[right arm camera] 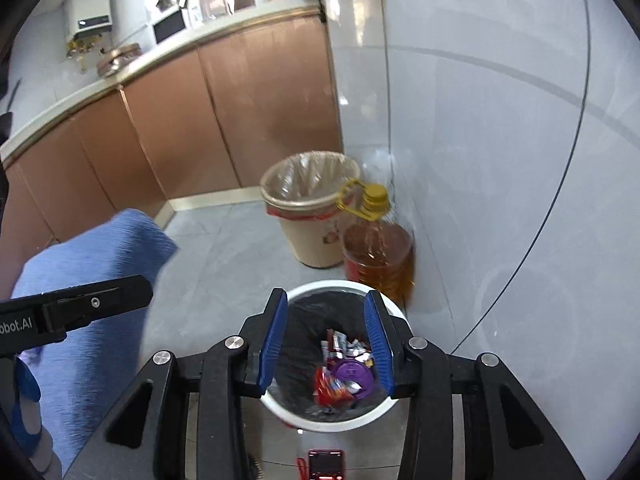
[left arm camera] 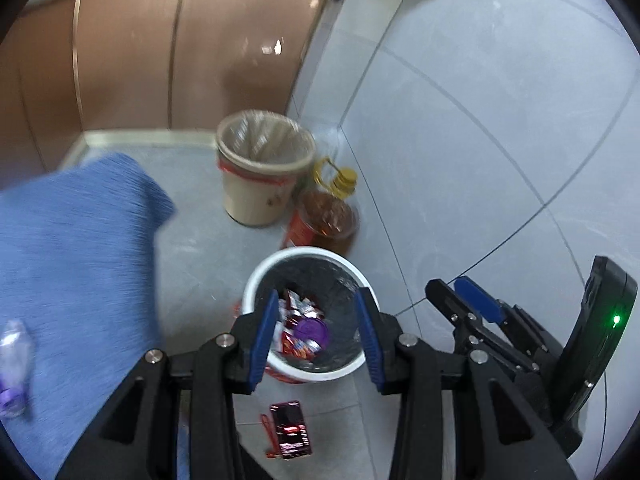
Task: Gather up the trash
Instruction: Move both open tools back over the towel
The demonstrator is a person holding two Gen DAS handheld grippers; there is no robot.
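Floor [left arm camera: 460,128] of grey tile runs beneath everything, met by brown cabinet doors [right arm camera: 248,112] under a pale counter [right arm camera: 168,50]. A blue cloth [left arm camera: 76,264] spreads across the left. A beige bin [left arm camera: 262,168] with a clear liner stands by the cabinets, an amber oil jug [left arm camera: 328,216] with a yellow cap just beside it. Nearer, the white bin [left arm camera: 256,280] with a dark liner holds the trash [left arm camera: 298,328]: crumpled red and silver wrappers and a round purple lid [right arm camera: 354,374]. The left tool [left arm camera: 320,336] and right tool [right arm camera: 326,340] hover over this bin, jaws partly apart, nothing between them. A red wrapper [left arm camera: 290,436] lies on the floor just beside the white bin.
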